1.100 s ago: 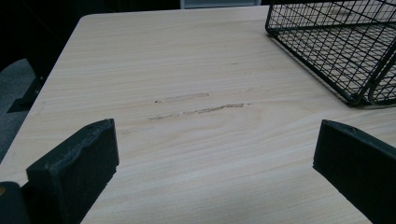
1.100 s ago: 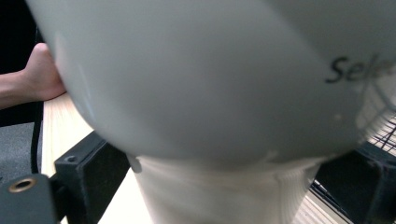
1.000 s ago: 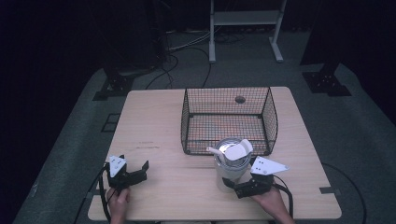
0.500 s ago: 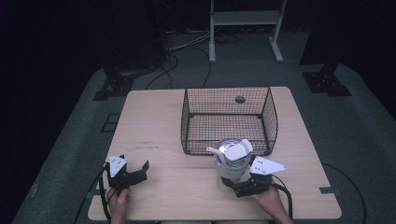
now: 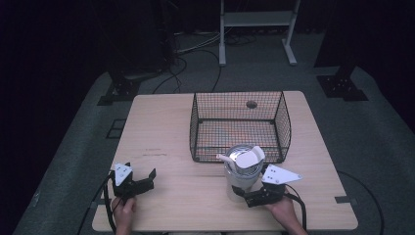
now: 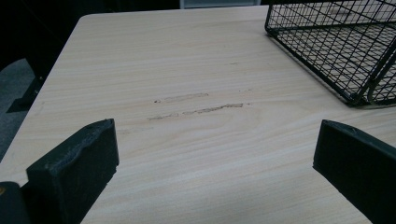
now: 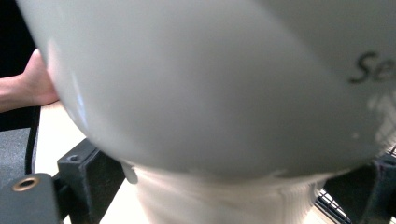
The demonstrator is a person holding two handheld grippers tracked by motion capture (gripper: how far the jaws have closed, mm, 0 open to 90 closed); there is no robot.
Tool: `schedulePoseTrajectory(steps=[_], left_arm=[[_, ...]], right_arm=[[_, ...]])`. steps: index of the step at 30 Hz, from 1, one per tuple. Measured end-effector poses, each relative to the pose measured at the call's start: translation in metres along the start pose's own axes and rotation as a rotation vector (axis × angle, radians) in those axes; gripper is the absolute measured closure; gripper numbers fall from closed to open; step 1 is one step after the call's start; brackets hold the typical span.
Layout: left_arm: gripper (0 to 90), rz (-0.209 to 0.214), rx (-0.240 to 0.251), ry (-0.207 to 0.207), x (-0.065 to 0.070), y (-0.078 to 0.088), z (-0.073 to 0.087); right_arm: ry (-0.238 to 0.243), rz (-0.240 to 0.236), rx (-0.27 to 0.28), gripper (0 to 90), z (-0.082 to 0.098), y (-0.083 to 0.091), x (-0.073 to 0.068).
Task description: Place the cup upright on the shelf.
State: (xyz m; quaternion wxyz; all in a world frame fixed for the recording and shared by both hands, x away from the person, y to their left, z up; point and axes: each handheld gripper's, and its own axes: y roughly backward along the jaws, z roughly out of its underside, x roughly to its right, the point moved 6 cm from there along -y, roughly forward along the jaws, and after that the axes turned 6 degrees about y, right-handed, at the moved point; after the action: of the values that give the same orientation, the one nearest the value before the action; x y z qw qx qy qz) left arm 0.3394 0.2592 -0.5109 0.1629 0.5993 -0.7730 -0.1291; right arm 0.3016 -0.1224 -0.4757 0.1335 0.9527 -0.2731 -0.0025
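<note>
Lower centre of the high view: right gripper (image 5: 243, 194) clamps the white jug (image 5: 241, 172), upright just outside the wire basket (image 5: 240, 126). Not yet in. Left gripper (image 5: 141, 180) idle, jaws spread wide.

Dim surroundings, blurred close-up glare

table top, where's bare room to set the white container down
Bare wood lies left of the black wire basket, from the light wooden table's far left corner down to the open left gripper. It is crowded at the basket's front wall, where the right gripper clamps the white plastic container.
</note>
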Motion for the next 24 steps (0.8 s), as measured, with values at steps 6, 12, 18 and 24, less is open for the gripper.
schedulePoseTrajectory(steps=[6,12,18,24], left_arm=[[0.0,0.000,-0.003,0.001,0.000,0.000,0.000],[0.0,0.001,-0.002,0.003,0.000,0.000,0.000],[0.0,0.001,-0.001,0.003,0.000,0.000,0.000],[0.0,-0.001,-0.002,0.002,0.000,0.000,0.000]], right_arm=[[-0.001,0.002,0.007,8.6,0.000,0.000,0.001],[-0.006,0.009,0.013,8.7,-0.001,0.003,0.003],[-0.037,0.020,0.021,8.7,-0.002,0.011,0.007],[-0.042,0.027,0.045,8.7,-0.009,0.021,0.012]])
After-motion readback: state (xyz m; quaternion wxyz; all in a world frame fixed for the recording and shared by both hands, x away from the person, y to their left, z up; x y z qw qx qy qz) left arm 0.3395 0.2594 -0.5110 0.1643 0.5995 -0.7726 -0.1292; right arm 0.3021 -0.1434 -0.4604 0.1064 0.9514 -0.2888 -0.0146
